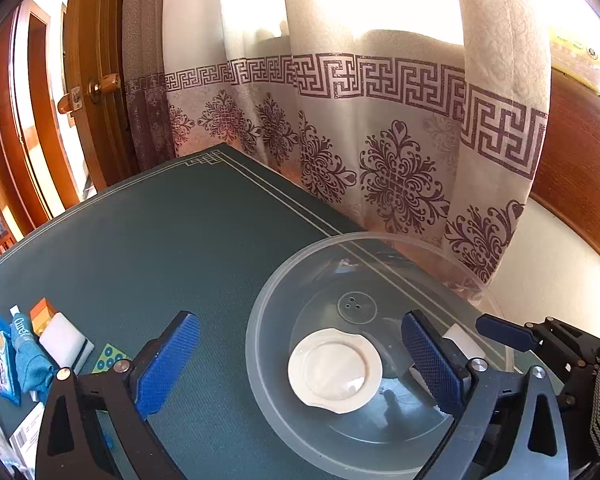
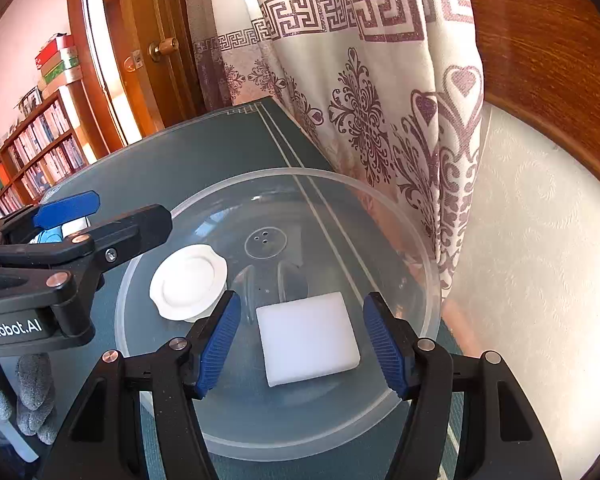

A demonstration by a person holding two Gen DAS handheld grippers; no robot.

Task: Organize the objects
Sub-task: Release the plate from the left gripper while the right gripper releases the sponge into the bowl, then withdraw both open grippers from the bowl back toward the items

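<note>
A wide clear plastic bowl [image 1: 260, 332] [image 2: 428, 264] stands on the dark green table mat near the curtain. A round white lid [image 1: 334, 372] [image 2: 188, 286] lies flat on its floor. My left gripper [image 1: 300, 364] is open wide, its blue pads well apart on either side of the lid without touching it. A white foam block [image 2: 308, 338] rests in the bowl beside the lid. My right gripper [image 2: 302, 344] straddles the block, open, with a gap at the left pad. In the left wrist view the right gripper's fingertip [image 1: 504, 332] shows at the bowl's right rim.
At the mat's left lie a blue packet [image 1: 4, 360], a tube [image 1: 24, 332], an orange box [image 1: 42, 314], another white block [image 1: 64, 344] and a green dotted sheet [image 1: 108, 358]. A patterned curtain [image 1: 380, 140] hangs behind the table. A grey glove [image 2: 36, 392] is at lower left.
</note>
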